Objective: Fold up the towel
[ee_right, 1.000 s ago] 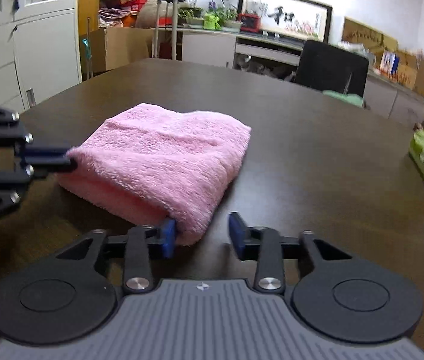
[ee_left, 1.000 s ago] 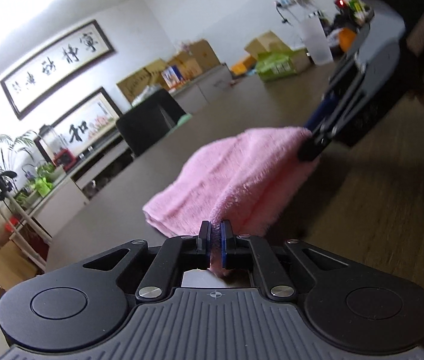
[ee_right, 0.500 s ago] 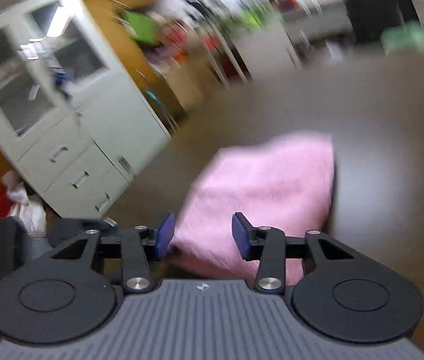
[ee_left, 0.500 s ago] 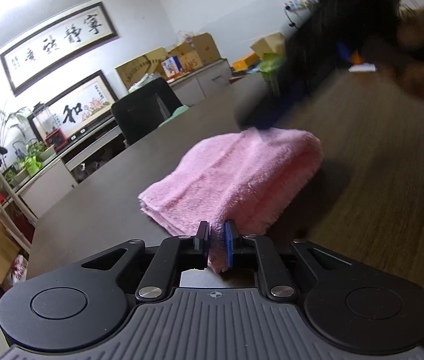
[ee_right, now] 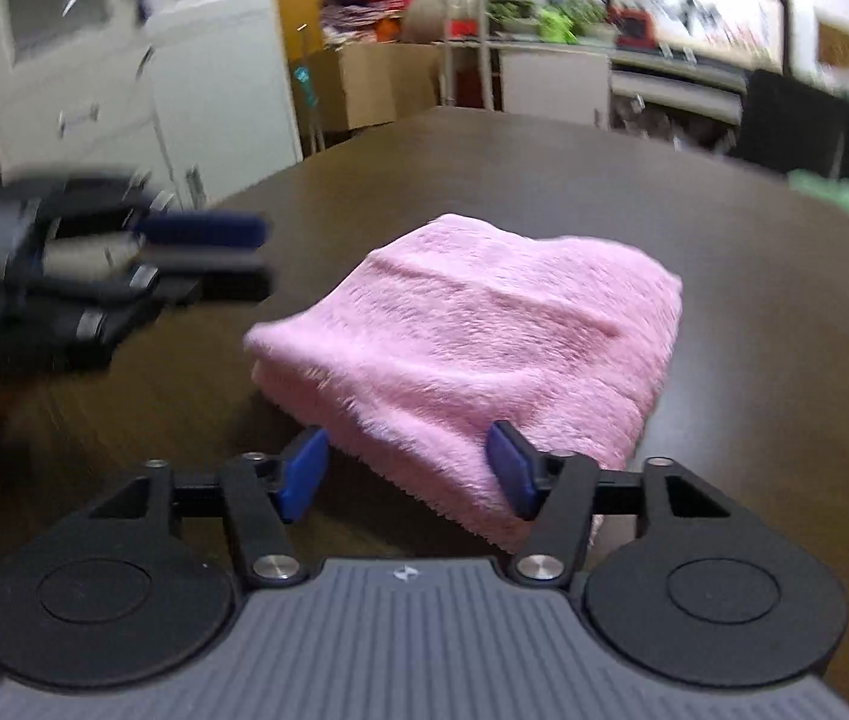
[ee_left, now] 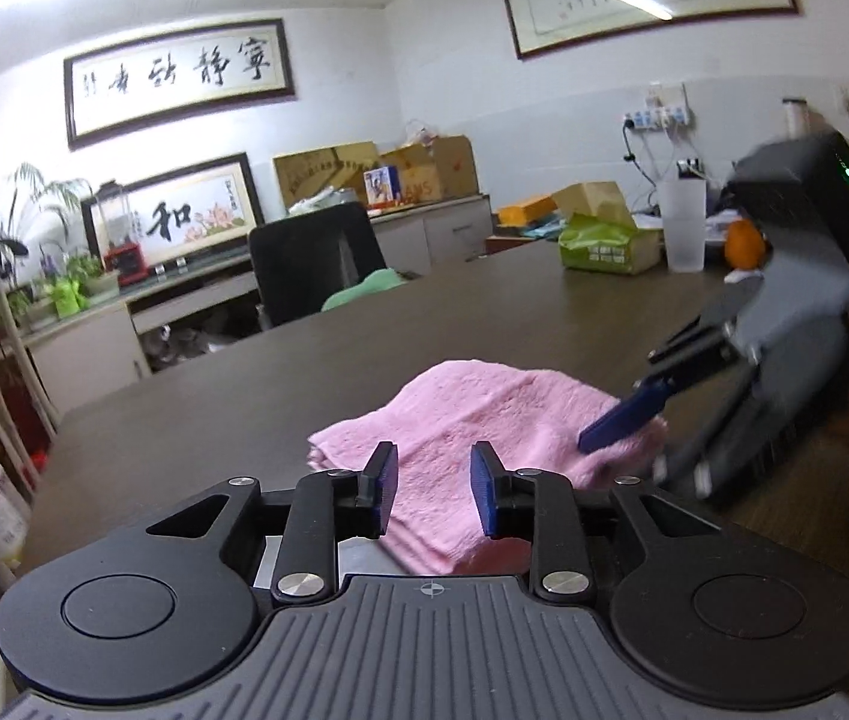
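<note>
A pink towel (ee_left: 484,420) lies folded in a thick small stack on the dark table (ee_left: 244,396). My left gripper (ee_left: 431,489) is open, its blue pads spread just above the towel's near edge and holding nothing. In the left wrist view my right gripper (ee_left: 619,441) reaches in from the right, one blue finger over the towel's right edge. In the right wrist view the towel (ee_right: 484,330) fills the middle, and my right gripper (ee_right: 406,471) stands wide open astride its near corner. The left gripper (ee_right: 265,258) appears blurred at the left, open, beside the towel.
At the table's far right stand a green tissue pack (ee_left: 607,246), a frosted cup (ee_left: 685,225) and an orange (ee_left: 745,243). A black chair (ee_left: 313,264) sits behind the far edge. White cabinets (ee_right: 124,60) stand beyond the table's left side.
My left gripper has opened and let go of the towel corner. The right gripper swung aside, came back to the towel's other edge and spread wider. The towel now rests flat.
</note>
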